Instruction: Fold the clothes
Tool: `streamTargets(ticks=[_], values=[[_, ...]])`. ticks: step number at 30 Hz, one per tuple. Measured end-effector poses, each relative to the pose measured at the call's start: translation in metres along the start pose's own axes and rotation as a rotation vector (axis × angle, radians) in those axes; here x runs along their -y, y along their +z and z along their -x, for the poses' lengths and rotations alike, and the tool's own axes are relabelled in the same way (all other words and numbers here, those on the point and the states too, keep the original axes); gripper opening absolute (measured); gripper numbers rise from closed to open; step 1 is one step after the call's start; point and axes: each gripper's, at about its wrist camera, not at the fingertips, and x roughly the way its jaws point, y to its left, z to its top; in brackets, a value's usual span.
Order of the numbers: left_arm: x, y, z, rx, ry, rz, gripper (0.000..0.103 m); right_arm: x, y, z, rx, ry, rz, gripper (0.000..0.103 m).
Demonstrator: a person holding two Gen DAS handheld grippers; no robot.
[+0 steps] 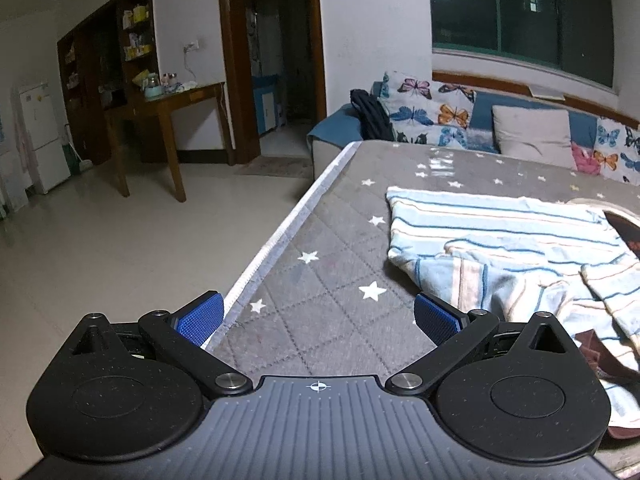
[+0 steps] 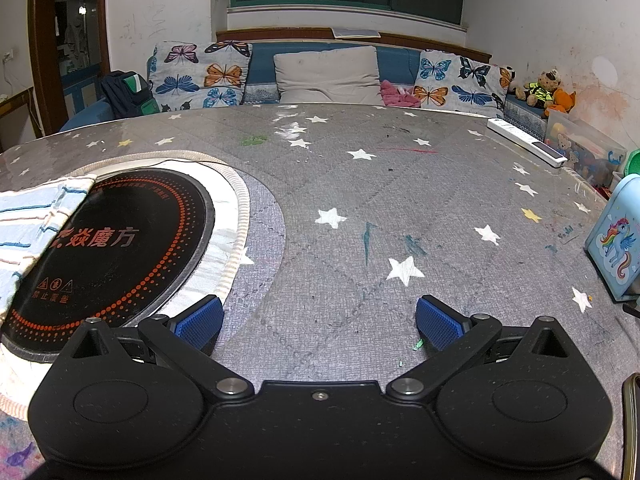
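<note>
A light blue and white striped garment point(image 1: 516, 244) lies rumpled on the grey star-patterned table cover point(image 1: 332, 240), to the right in the left wrist view. My left gripper point(image 1: 318, 314) hovers open near the table's left edge, its right pad close to the garment's near corner, nothing between the pads. In the right wrist view only an edge of the striped garment point(image 2: 36, 216) shows at far left, overlapping a black round cooktop point(image 2: 120, 248). My right gripper point(image 2: 320, 316) stands open over bare table cover point(image 2: 360, 208), apart from the garment.
A sofa with butterfly cushions point(image 2: 200, 76) and a grey pillow point(image 2: 328, 74) runs behind the table. A white power strip point(image 2: 528, 142) and a blue unicorn box point(image 2: 616, 240) sit at the table's right edge. A wooden side table point(image 1: 160, 120) stands across the tiled floor.
</note>
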Motion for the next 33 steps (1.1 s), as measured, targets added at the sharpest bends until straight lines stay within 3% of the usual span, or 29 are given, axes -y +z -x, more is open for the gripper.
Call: streamTargets(ticks=[20, 28, 33], values=[[0.004, 0.001, 0.023, 0.053, -0.008, -0.012, 0.103, 0.0, 0.0, 0.0, 0.0, 0.0, 0.0, 0.103], [0.0, 0.002, 0.02, 0.034, -0.012, 0.018, 0.103, 0.0, 0.0, 0.0, 0.0, 0.0, 0.0, 0.103], [0.007, 0.004, 0.029, 0.059, -0.01, -0.015, 0.103, 0.0, 0.0, 0.0, 0.0, 0.0, 0.0, 0.103]])
